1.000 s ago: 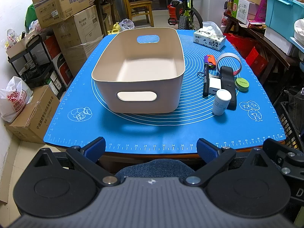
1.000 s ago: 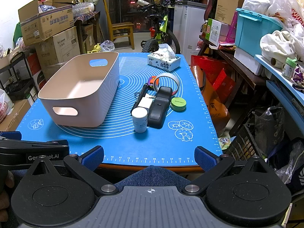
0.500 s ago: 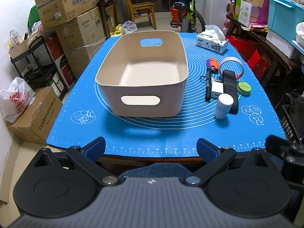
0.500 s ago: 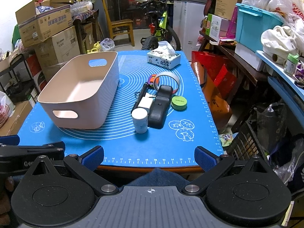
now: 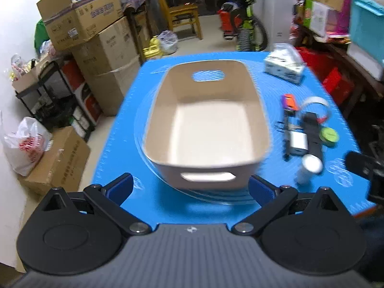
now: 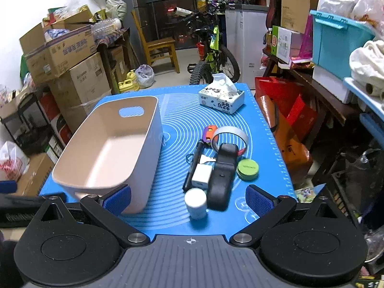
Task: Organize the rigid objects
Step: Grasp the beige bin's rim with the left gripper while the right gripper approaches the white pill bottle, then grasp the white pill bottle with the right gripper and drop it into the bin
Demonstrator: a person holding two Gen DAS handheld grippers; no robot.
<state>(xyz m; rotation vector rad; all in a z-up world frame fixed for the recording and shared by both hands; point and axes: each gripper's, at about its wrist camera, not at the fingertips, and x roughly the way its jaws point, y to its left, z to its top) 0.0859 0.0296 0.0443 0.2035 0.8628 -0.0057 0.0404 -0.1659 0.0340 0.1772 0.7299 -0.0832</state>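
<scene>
Compared with half a second ago, both tools have advanced over the desk: the beige bin and the cluster of small items now sit lower and larger in each view, and the left wrist view is motion-blurred. The left tool is spread wide and empty, straddling the bin's near wall. The right tool is likewise wide and empty, with the white bottle standing between its blue pads. Count on the blue mat, right of the bin: one white bottle, one black case, one green round tin, one white cube, one black pen, one orange-purple lighter, one grey band. One tissue box lies at the far edge.
</scene>
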